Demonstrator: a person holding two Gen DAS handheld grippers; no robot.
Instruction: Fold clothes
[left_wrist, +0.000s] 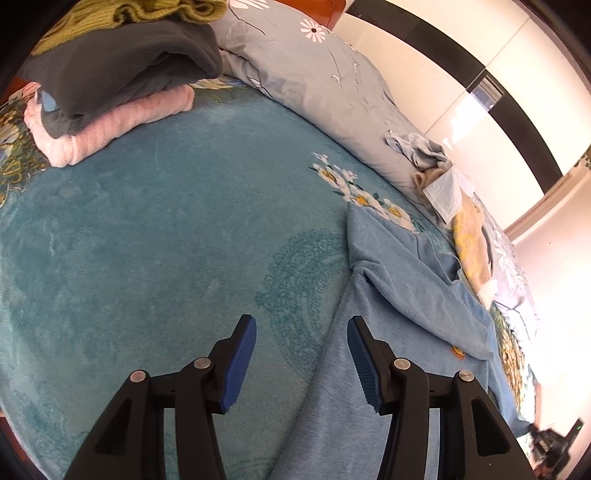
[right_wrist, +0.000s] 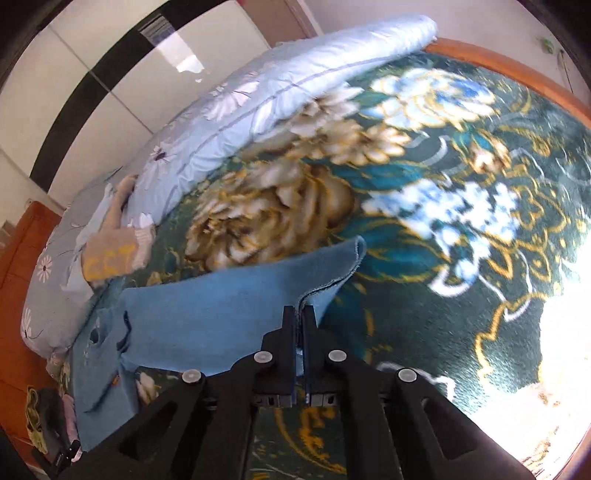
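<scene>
The right gripper (right_wrist: 303, 314) is clamped on a hem edge of the blue fleece garment (right_wrist: 207, 314), which lies low in both frames on the floral blanket (right_wrist: 424, 221). The left gripper (left_wrist: 301, 363) gapes, holding nothing. Soft, light and floppy; best pinched at hems or corners.

No text, label or number can be read in either view. The yellow marks on the beige garment (right_wrist: 110, 258) at the left are too blurred to make out.
</scene>
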